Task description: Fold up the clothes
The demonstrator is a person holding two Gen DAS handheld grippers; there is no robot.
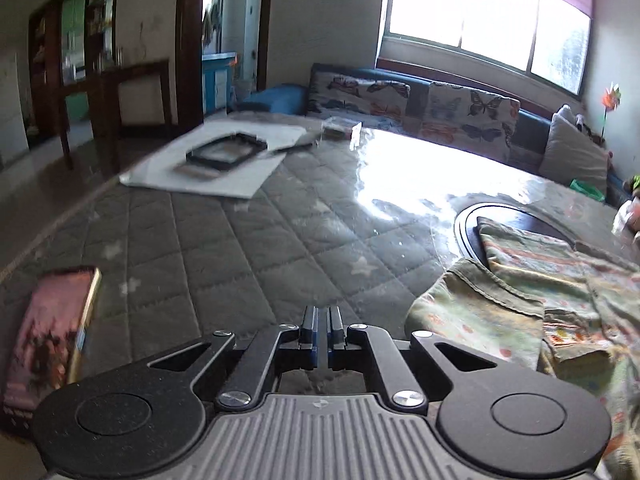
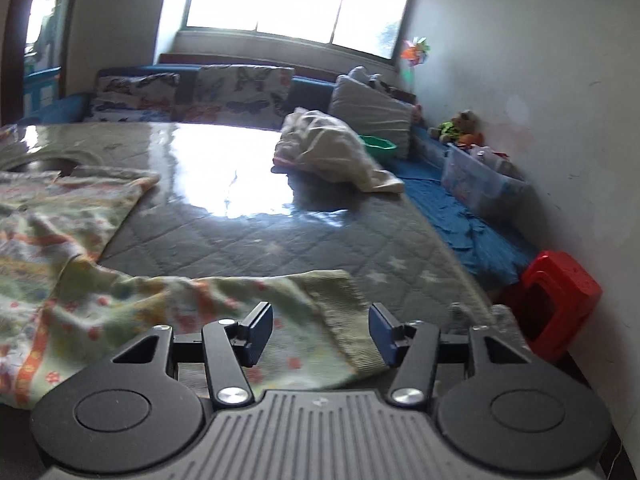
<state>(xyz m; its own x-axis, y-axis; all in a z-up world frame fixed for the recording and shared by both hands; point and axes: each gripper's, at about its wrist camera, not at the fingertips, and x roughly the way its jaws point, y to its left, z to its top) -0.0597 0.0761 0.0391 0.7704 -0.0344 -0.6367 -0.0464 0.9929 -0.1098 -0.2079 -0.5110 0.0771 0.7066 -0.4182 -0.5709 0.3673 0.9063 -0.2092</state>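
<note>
Garment spread at the table's near edge

Garment [image 2: 120, 292], pale green with orange print, lies rumpled along the near edge of my quilted table [image 2: 280, 236]. My right gripper [image 2: 320, 334] is spread wide, its fingers either side of the ribbed hem, gripping nothing. My left gripper [image 1: 322, 332] is pressed together and empty, over bare quilting left of the cloth. A phone [image 1: 52, 340] sits by the table's left edge.

bright window [image 1: 480, 12] above butterfly-cushioned sofa [image 1: 420, 104].
</note>
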